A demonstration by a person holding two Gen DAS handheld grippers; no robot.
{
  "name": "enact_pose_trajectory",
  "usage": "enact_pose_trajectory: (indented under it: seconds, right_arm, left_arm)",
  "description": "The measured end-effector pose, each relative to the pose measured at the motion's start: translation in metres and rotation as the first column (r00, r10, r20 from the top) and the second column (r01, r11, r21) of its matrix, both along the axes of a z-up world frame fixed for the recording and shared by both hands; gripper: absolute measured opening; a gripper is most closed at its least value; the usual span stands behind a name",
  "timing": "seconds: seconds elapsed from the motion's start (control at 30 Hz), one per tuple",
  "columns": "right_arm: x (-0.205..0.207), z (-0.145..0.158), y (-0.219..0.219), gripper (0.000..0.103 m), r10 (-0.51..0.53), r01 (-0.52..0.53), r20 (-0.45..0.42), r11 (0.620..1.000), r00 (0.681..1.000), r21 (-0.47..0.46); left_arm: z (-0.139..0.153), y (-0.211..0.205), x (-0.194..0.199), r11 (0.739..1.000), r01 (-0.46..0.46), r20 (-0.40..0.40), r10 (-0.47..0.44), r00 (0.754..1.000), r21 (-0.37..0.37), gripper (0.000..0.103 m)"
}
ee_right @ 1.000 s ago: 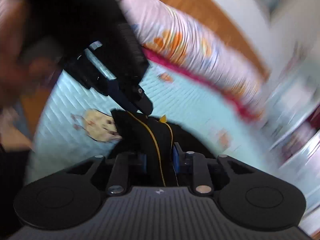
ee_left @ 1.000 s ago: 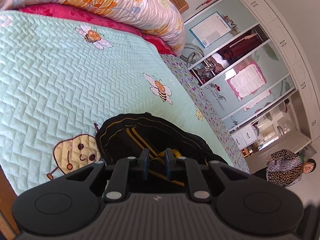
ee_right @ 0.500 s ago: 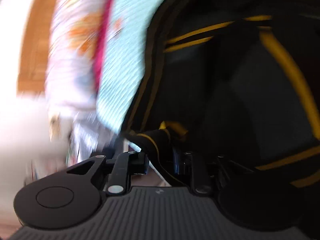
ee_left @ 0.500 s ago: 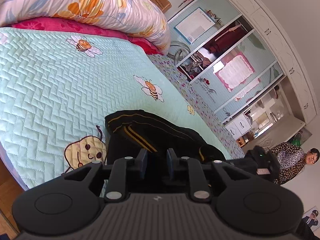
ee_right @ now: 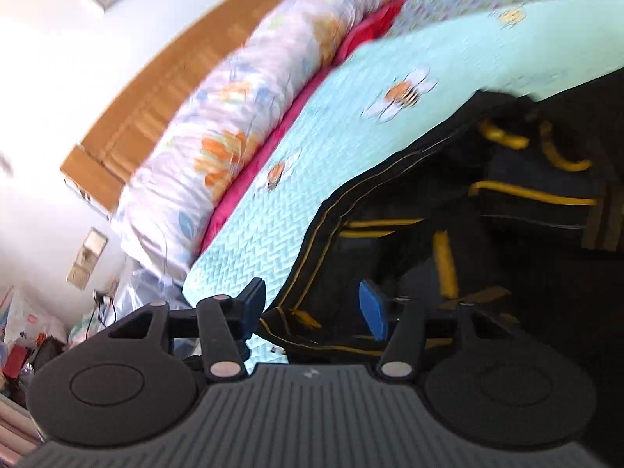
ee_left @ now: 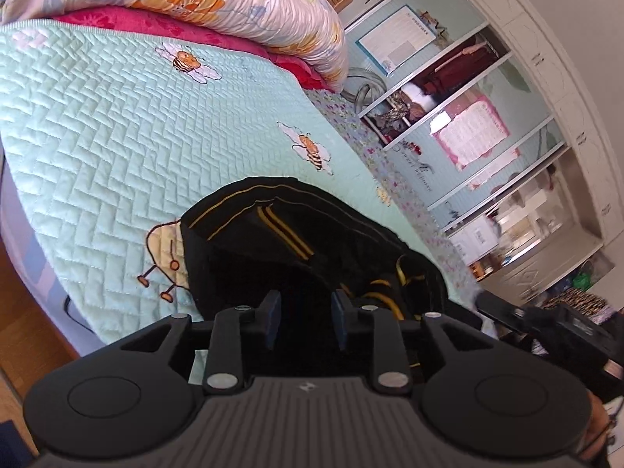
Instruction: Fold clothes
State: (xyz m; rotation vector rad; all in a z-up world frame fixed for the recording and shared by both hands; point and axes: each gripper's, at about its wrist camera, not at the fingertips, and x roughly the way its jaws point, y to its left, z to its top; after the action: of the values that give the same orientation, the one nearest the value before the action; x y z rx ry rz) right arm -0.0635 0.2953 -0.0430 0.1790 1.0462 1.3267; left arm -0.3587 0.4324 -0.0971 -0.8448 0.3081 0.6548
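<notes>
Black garment with yellow stripes and piping (ee_left: 273, 241) lies bunched and partly doubled over on the mint-green quilted bedspread with bee prints (ee_left: 117, 117), near the bed's foot edge and just over a cartoon print; in the right wrist view the same garment (ee_right: 487, 234) fills the right half, layers stacked unevenly, striped cuff or hem folded in on top.

Left tongs (ee_left: 304, 319): jaws moderately apart, nothing clamped between the blue pads, hovering low over the near part of the cloth. Right tongs (ee_right: 312, 308): jaws wide, piped hem edge lying between the pads but not pinched.

Judgement: garment is mid-way to a tidy fold — doubled, not yet flat or squared. Both tongs empty fits either a release after laying a fold or a reach for a new grip; cannot tell which.

To do this well:
- take cloth at the piped hem, single clear edge, not a wad of layers
- keep both tongs level so the fold line runs straight
- lay edges on edges, stripes lined up
- press out the hump in the middle before any further fold
- keep the cloth on the bed, it sits close to the edge

Floral duvet roll (ee_left: 195, 4) and the wardrobe (ee_left: 487, 136) are well apart, no obstruction.
</notes>
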Motion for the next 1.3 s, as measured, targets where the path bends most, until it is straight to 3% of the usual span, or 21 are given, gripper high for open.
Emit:
enact_pose_trajectory:
  seconds: [0.13,0.23,0.4,0.57,0.73,0.87,0.97,1.03,1.1,1.17,1.27,1.3]
  right_arm:
    - [0.02,-0.023,-0.065,0.063,-0.112,0.11,-0.063,0.994,0.992,-0.025]
    - [0.034,-0.052,-0.113,0.064,-0.197,0.188,-0.119,0.979,0.973,-0.081]
    - [0.042,-0.11,-0.168,0.064,-0.298,0.268,-0.178,0.947,0.938,-0.176]
    - [0.041,-0.13,-0.183,0.065,-0.321,0.277,-0.209,0.937,0.924,-0.215]
    - [0.043,-0.137,-0.177,0.066,-0.325,0.272,-0.231,0.934,0.917,-0.234]
    - [0.044,-0.143,-0.174,0.066,-0.333,0.273,-0.238,0.928,0.912,-0.253]
    - [0.046,-0.142,-0.175,0.067,-0.348,0.284,-0.236,0.921,0.907,-0.267]
    - [0.047,-0.144,-0.175,0.067,-0.358,0.291,-0.236,0.916,0.903,-0.275]
    - [0.049,-0.144,-0.174,0.067,-0.366,0.296,-0.236,0.912,0.9,-0.282]
    - [0.049,-0.144,-0.174,0.067,-0.366,0.296,-0.231,0.911,0.902,-0.286]
    - [0.05,-0.146,-0.173,0.068,-0.367,0.295,-0.229,0.909,0.902,-0.294]
    - [0.05,-0.147,-0.173,0.068,-0.367,0.295,-0.23,0.909,0.901,-0.296]
  left_arm:
    - [0.006,-0.014,0.003,0.998,0.001,-0.078,0.004,0.997,0.06,0.043]
    - [0.009,-0.023,0.01,0.991,0.033,-0.148,-0.014,0.989,0.128,0.045]
    - [0.009,-0.033,0.03,0.947,0.161,-0.296,-0.075,0.952,0.279,0.048]
    - [0.009,-0.043,0.05,0.865,0.302,-0.444,-0.105,0.89,0.4,0.048]
    - [0.009,-0.053,0.07,0.752,0.448,-0.585,-0.104,0.805,0.484,0.049]
    - [0.004,-0.054,0.09,0.652,0.556,-0.679,-0.084,0.73,0.516,0.049]
    - [-0.004,-0.036,0.106,0.613,0.609,-0.719,-0.095,0.689,0.503,0.05]
    - [-0.007,-0.019,0.115,0.626,0.629,-0.733,-0.132,0.668,0.46,0.048]
    - [-0.008,-0.002,0.121,0.642,0.639,-0.736,-0.168,0.656,0.423,0.037]
    - [-0.008,0.011,0.125,0.668,0.619,-0.728,-0.167,0.665,0.412,0.011]
    - [-0.004,0.049,0.125,0.78,0.484,-0.683,-0.101,0.724,0.397,0.002]
    - [-0.006,0.07,0.12,0.849,0.373,-0.649,-0.048,0.759,0.373,0.002]
